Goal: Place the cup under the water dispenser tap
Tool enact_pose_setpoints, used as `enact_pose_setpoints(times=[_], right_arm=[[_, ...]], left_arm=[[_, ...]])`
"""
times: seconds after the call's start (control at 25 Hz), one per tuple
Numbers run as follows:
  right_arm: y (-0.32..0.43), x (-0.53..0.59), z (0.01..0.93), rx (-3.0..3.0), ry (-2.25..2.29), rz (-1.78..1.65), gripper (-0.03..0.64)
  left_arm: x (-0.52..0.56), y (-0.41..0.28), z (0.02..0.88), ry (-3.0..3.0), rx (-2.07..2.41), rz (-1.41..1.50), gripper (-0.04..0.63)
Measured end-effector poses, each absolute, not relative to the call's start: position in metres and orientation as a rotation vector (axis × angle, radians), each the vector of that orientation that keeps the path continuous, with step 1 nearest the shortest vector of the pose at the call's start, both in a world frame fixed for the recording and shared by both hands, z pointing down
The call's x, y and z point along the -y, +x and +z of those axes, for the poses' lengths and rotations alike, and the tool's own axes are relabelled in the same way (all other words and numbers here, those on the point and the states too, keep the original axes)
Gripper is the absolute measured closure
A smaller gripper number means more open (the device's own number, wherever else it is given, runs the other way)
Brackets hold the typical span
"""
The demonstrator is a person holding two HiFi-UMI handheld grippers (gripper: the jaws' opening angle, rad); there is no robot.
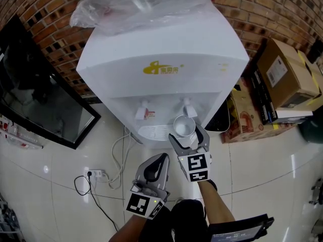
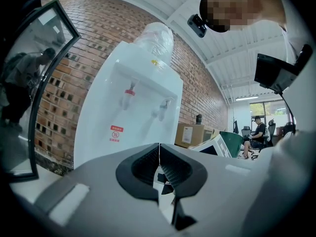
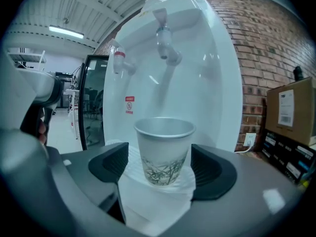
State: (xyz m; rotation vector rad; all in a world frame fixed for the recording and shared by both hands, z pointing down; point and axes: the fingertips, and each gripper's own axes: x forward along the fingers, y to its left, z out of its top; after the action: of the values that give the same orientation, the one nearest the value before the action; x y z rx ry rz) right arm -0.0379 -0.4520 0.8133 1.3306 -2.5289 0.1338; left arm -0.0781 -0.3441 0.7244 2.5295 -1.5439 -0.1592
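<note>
cup (image 3: 164,152) stands upright on the drip tray (image 3: 130,164) beneath the tap (image 3: 165,46); right tool (image 3: 163,174) jaws apart, not touching it; left tool (image 2: 159,166) jaws together, empty

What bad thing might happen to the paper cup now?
The right tool is open, with one jaw close on each side of the paper cup. If it pulls back crooked, it may knock the light, empty cup over or off the drip tray. Also, the cup is narrow, so if it isn't straight under the tap, water might splash past it.
</note>
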Motion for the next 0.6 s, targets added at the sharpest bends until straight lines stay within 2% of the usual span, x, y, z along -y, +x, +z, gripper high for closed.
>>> enact_pose_setpoints(times=[0.24, 0.6], right_arm=[[-0.026, 0.443, 0.799, 2.517, 1.368, 0.128, 0.225], [-0.021, 0.413, 0.740, 2.501, 1.357, 0.147, 0.227]], left_arm=[[0.337, -0.080, 0.714, 2.508, 1.542, -0.135, 0.609], [0.324, -0.072, 0.655, 2.499, 1.507, -0.117, 0.609]])
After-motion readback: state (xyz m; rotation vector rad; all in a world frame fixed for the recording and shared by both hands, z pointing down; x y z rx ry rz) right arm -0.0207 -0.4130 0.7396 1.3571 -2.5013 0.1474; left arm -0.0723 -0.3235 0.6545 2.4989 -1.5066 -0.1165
